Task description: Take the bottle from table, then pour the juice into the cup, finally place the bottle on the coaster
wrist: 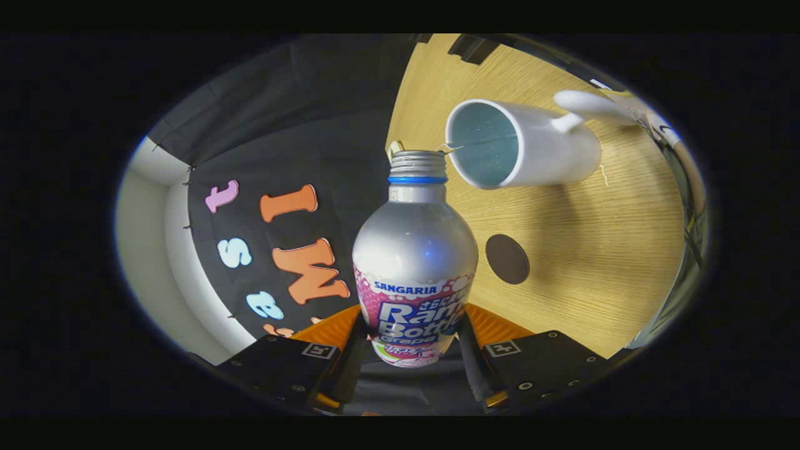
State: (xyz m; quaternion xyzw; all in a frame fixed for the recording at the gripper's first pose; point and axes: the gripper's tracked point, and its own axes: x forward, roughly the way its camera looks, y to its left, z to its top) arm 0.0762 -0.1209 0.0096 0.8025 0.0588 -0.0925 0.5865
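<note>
A silver bottle with a pink and white label stands between my fingers, and the gripper is shut on its lower body. The cap is off, and the threaded neck with a blue ring points toward the white cup. The bottle and the whole view are tilted, so the wooden table appears on its side. The cup's blue inside faces the bottle's mouth, which sits just beside its rim. The cup's handle sticks out on the far side. A dark round coaster lies flat on the table, beside the bottle's shoulder and nearer to me than the cup.
The black booth wall hangs behind the bottle on the side away from the table. A pale wall strip runs beyond it. A metal frame borders the table's far edge past the cup.
</note>
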